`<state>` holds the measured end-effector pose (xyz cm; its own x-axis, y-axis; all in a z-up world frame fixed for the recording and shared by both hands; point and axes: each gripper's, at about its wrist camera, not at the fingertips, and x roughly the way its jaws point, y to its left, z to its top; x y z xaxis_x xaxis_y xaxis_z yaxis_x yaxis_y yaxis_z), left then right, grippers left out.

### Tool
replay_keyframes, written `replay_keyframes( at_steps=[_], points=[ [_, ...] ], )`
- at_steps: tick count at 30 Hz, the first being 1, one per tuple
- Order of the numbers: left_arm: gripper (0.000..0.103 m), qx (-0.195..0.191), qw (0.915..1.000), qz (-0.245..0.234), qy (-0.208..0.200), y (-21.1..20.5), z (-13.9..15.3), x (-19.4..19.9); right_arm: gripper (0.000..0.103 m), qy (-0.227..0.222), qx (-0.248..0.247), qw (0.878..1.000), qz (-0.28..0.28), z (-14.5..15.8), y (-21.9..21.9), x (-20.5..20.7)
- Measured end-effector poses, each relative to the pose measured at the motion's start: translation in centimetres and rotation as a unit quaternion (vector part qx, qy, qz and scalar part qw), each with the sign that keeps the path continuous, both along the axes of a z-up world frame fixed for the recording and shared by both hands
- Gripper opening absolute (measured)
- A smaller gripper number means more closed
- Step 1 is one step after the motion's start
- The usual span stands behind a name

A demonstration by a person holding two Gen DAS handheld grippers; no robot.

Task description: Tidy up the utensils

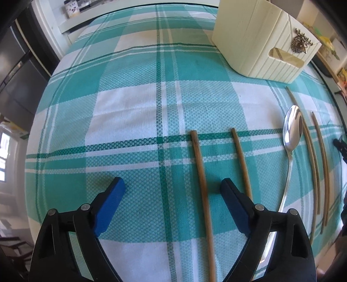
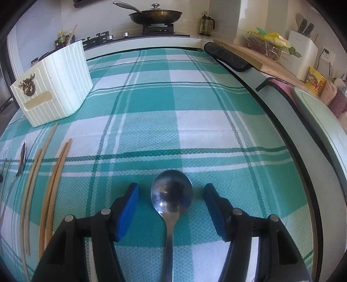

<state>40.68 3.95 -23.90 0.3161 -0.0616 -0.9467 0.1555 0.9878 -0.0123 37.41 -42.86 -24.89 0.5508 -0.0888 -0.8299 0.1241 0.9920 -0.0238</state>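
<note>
Several wooden chopsticks and two metal spoons lie on a teal-and-white checked tablecloth (image 1: 130,112). My left gripper (image 1: 173,195) hangs open over the cloth; one chopstick (image 1: 202,184) lies between its jaws, untouched and nearer the right pad. A second chopstick (image 1: 239,156) runs behind that pad. Further right lie a spoon (image 1: 292,128) and two more chopsticks (image 1: 318,160). The white ribbed utensil holder (image 1: 260,43) stands at the far right. My right gripper (image 2: 171,206) is open around another spoon (image 2: 171,193), whose bowl rests on the cloth clear of both pads.
In the right wrist view the holder (image 2: 56,82) stands far left, with chopsticks (image 2: 54,177) and a spoon (image 2: 21,158) in front of it. A stove with a lidded pan (image 2: 155,15) is behind the table. A black mat (image 2: 227,56) and a wooden board (image 2: 260,58) line the right edge.
</note>
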Motion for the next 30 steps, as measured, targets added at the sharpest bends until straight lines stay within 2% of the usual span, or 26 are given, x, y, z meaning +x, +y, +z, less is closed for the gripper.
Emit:
replay_keyframes(
  at_steps=[2, 4, 5, 6, 7, 8, 9, 13, 18, 25, 30],
  points=[
    [0.084, 0.002, 1.0000, -0.003, -0.007, -0.2, 0.0, -0.7, 0.062, -0.007, -0.010, 1.000, -0.005, -0.1, 0.2, -0.2],
    [0.073, -0.001, 0.9999, -0.005, -0.014, -0.4, 0.3, -0.9, 0.057, -0.013, -0.012, 1.000, -0.012, -0.1, 0.3, -0.2],
    [0.059, -0.003, 0.9998, -0.006, -0.019, -0.4, 0.6, -1.1, 0.050, -0.015, -0.017, 1.000, -0.012, 0.0, 0.5, -0.2],
    [0.040, -0.005, 0.9997, -0.008, -0.023, -0.5, 0.8, -1.0, 0.040, -0.017, -0.022, 1.000, -0.009, 0.0, 0.6, -0.1],
    [0.030, -0.009, 0.9995, -0.011, -0.027, -0.5, 0.9, -0.8, 0.035, -0.018, -0.028, 0.999, -0.008, 0.1, 0.8, 0.1],
    [0.015, -0.016, 0.9994, -0.014, -0.028, -0.4, 1.0, -0.7, 0.036, -0.018, -0.033, 0.999, -0.007, 0.1, 1.0, 0.2],
    [0.011, -0.019, 0.9992, -0.016, -0.030, -0.4, 1.0, -0.6, 0.036, -0.019, -0.034, 0.999, -0.005, 0.2, 1.1, 0.3],
    [0.006, -0.050, 0.9981, -0.003, -0.036, 0.8, 1.2, -0.3, 0.036, -0.032, 0.010, 0.999, 0.004, 0.7, 0.6, 0.1],
    [0.004, -0.090, 0.9916, 0.004, -0.093, 2.1, 5.1, -2.5, 0.036, -0.076, 0.050, 0.995, 0.028, 3.8, 0.3, -2.3],
    [0.004, -0.141, 0.9731, -0.002, -0.182, 3.7, 12.1, -7.4, 0.036, -0.143, 0.080, 0.983, 0.078, 9.4, 1.4, -6.9],
    [0.004, -0.166, 0.9600, -0.001, -0.225, 4.7, 15.2, -10.6, 0.036, -0.170, 0.091, 0.976, 0.099, 11.9, 2.5, -9.7]
  ],
)
